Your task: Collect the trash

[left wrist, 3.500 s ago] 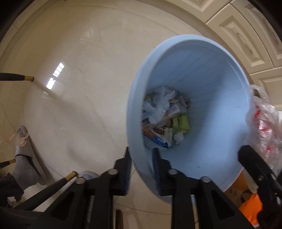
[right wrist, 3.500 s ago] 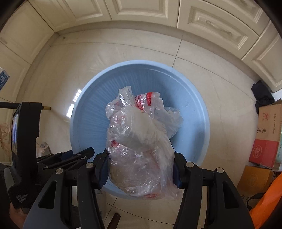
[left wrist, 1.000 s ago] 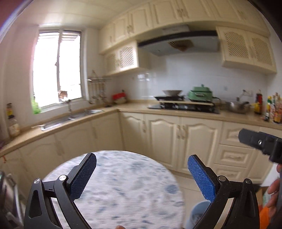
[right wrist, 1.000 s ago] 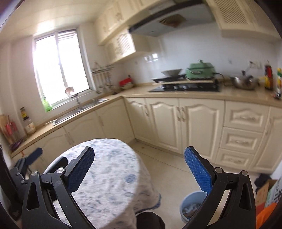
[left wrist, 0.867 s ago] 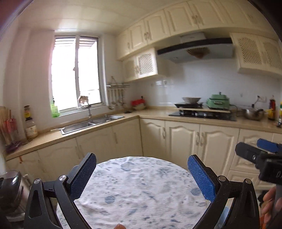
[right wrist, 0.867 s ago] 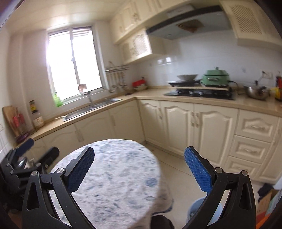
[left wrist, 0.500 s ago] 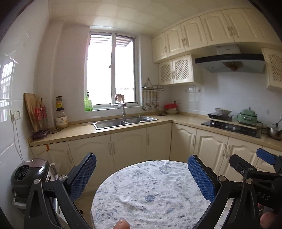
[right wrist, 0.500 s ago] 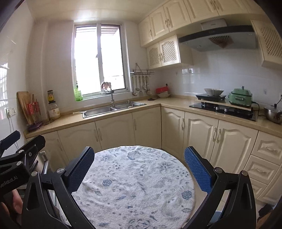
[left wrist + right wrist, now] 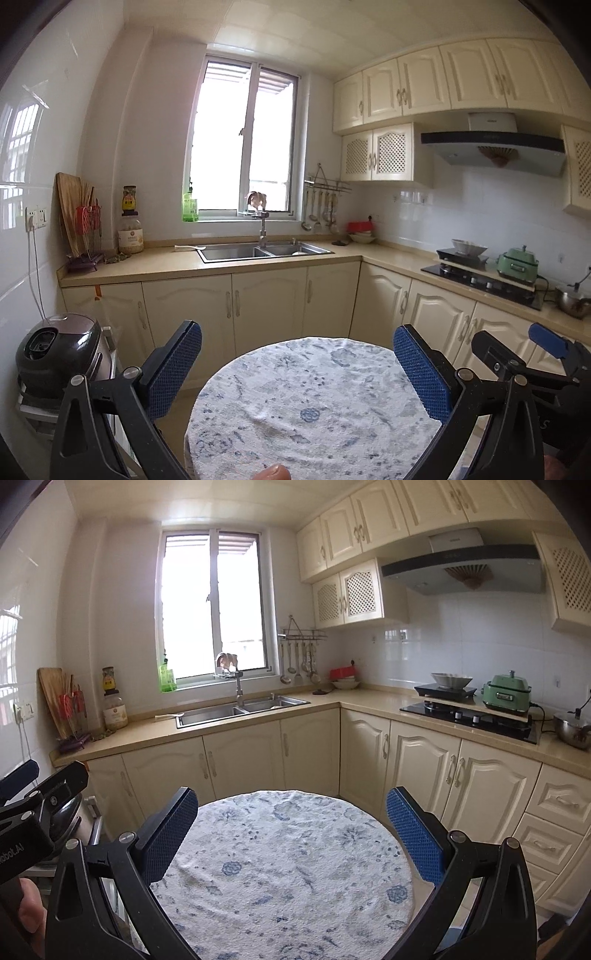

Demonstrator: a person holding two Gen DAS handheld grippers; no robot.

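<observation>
My left gripper (image 9: 297,369) is open and empty, held level above a round table with a white and blue floral cloth (image 9: 314,398). My right gripper (image 9: 291,834) is open and empty above the same table (image 9: 280,867). The right gripper also shows at the right edge of the left wrist view (image 9: 524,365), and the left gripper at the left edge of the right wrist view (image 9: 33,805). No trash and no bin show in either view.
Cream kitchen cabinets (image 9: 258,306) run behind the table under a counter with a steel sink (image 9: 258,251). A stove with a green pot (image 9: 506,692) is on the right. A dark rice cooker (image 9: 55,354) stands on a rack at the left.
Both grippers have risen from the blue bin, let go of the rim and the plastic bag, opened wide and swung left to face the table and window.
</observation>
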